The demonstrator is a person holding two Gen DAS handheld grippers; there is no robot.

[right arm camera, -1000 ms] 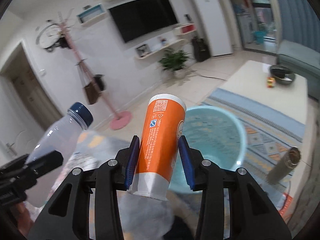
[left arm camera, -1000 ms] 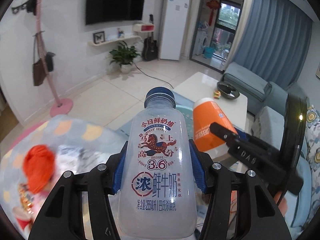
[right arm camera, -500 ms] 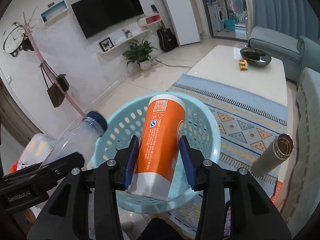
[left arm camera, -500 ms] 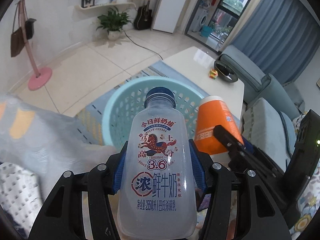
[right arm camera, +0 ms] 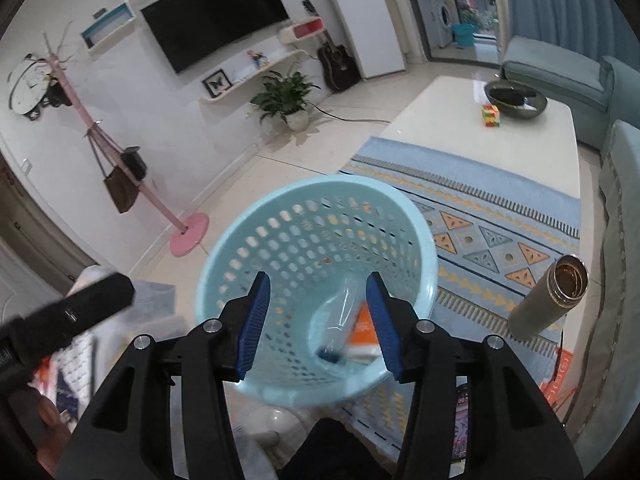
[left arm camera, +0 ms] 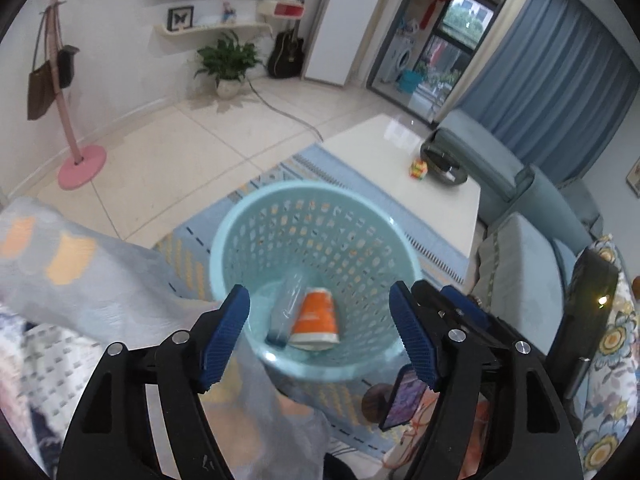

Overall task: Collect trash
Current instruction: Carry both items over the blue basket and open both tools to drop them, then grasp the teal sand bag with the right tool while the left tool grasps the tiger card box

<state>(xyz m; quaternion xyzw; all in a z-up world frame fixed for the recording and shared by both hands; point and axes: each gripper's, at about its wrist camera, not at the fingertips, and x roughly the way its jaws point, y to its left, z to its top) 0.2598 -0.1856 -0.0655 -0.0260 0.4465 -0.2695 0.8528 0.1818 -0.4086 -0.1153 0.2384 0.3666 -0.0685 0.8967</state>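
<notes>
Nearest the cameras, the left gripper (left arm camera: pixel 320 334) hangs with its jaws spread wide and nothing between them, and the right gripper (right arm camera: pixel 318 324) is spread and empty too. Both hover over the light-blue perforated basket (left arm camera: pixel 256 216), which stands on the patterned rug (right arm camera: pixel 500 216). At the basket's bottom lie a clear plastic bottle (left arm camera: pixel 286 308), blue cap toward the viewer, and an orange paper cup (left arm camera: pixel 316 318) on its side, touching each other. By this showing, two pieces of trash are collected.

What remains is harder to judge: a metal flask (right arm camera: pixel 548 300) stands on the rug just beside the basket, though it may not be trash. Farther off, a puzzle cube (right arm camera: pixel 491 115) and a dark bowl (right arm camera: pixel 516 100) sit on the white coffee table (right arm camera: pixel 460 128).

The printing on the cup and bottle is too blurred to read here. No other legible label shows.
</notes>
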